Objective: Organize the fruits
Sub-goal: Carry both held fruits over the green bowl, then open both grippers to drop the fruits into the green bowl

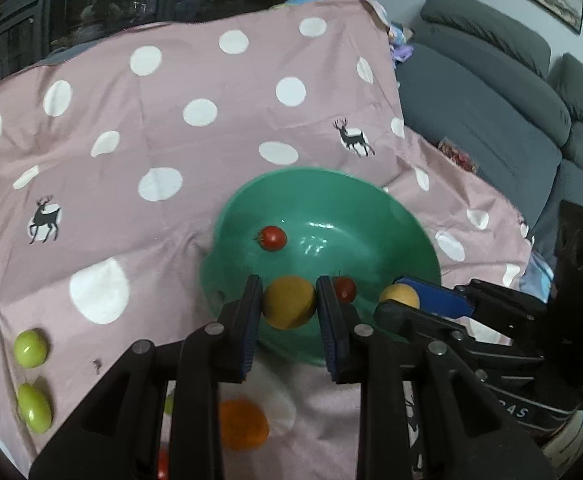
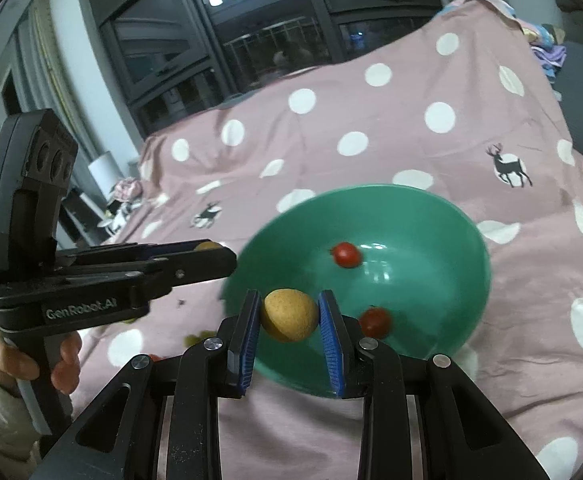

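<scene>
Left gripper [image 1: 289, 300]: low centre of the left wrist view, jaws closed on a yellow fruit [image 1: 288, 301] held above the near rim of the bowl.
Right gripper [image 2: 289, 314]: low centre of the right wrist view, clamped on a second yellow fruit [image 2: 289, 314] — speckled skin, also over the bowl's near edge.
Bowl [image 1: 391, 216]: green, middle of the frame, standing on the cloth.
Tomatoes: two small red ones lie inside the bowl — one [image 1: 272, 237] toward the far left of the bottom, the other tomato [image 1: 345, 289] near the front, partly behind a blue pad.
Green fruits: two, the upper green fruit [image 1: 30, 348] and the lower green fruit [image 1: 34, 408], on the cloth at the lower left of the left wrist view, well apart from the bowl.
Orange fruit [image 1: 243, 424]: on the cloth at the bottom, seen between the gripper's black arms.
Cloth [image 1: 151, 128]: pink with white dots and small deer.
Hand [image 2: 31, 364]: lower left of the right wrist view, wrapped round the left gripper's handle.
Sofa [image 1: 491, 92]: grey, upper right.
</scene>
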The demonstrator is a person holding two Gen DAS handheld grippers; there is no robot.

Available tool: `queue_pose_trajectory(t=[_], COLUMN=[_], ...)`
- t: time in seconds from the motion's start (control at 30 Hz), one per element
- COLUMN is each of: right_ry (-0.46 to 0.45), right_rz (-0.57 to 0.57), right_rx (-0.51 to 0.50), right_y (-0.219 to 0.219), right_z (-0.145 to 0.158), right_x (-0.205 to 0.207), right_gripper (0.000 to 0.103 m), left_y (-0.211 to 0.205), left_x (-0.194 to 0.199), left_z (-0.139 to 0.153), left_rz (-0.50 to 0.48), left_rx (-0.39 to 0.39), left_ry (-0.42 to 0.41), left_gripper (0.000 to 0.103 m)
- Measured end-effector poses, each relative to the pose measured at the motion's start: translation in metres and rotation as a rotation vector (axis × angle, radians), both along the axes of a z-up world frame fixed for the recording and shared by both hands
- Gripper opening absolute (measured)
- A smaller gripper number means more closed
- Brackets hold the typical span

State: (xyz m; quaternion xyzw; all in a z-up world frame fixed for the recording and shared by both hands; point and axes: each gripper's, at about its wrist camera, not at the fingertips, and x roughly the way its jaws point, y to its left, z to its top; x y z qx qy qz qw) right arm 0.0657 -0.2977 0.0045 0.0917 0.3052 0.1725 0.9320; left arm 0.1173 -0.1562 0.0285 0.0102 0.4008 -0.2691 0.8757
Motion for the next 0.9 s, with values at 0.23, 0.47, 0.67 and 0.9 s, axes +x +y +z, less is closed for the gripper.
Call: queue_pose_trajectory(t=[0.23, 0.47, 0.67, 0.9], right_ry=[0.023, 0.045, 0.034, 0.017], right_rz=[-0.022, -0.035, -0.067, -0.058], right_rx=[-0.020, -0.035, -0.033, -0.007], right_y=[-0.009, -0.006, -0.008, -0.004], right_z=[-0.010, -0.017, -0.012, -0.003], right_x=[0.008, 0.011, 0.002, -0.021], right_gripper=[0.031, 0.031, 0.050, 0.051], left_y=[-0.012, -0.017, -0.005, 0.034], left_x=[0.010, 0.013, 0.002, -0.025], left_z=[-0.015, -0.025, -0.008, 0.006], left_rz=[-0.016, -0.015, 0.021, 0.106], left_rx=[0.036, 0.068, 0.051, 0.001], left_ry=[0.022, 0.030, -0.011, -0.020], left_gripper=[0.027, 0.033, 0.078, 0.090])
